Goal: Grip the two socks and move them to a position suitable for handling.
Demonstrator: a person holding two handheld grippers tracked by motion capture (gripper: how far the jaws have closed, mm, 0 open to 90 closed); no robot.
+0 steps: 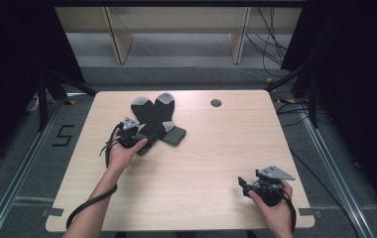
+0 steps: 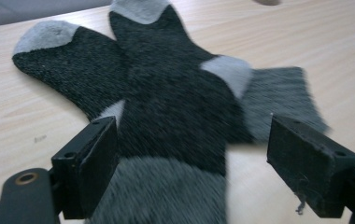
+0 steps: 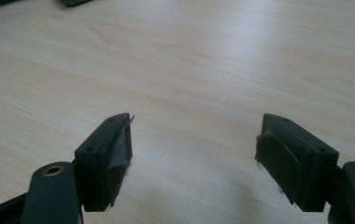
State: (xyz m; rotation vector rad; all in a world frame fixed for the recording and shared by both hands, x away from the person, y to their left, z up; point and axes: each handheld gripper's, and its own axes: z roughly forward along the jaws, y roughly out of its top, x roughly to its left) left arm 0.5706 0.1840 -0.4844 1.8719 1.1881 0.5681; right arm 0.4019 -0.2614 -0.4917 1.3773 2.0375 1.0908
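Socks [image 1: 154, 121], two dark grey ones with pale toes and heels, lie crossed on the table [image 1: 201, 168], near its far-left part; left gripper [image 2: 192, 154] stands wide open over the upper sock's cuff, gripping nothing; right gripper [image 3: 192, 154] waits wide open and empty, well apart from the socks.

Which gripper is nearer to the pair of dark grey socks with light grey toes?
Left. The left gripper is open right over the cuff end of the dark grey socks. The right gripper is open above bare wooden table, far away.
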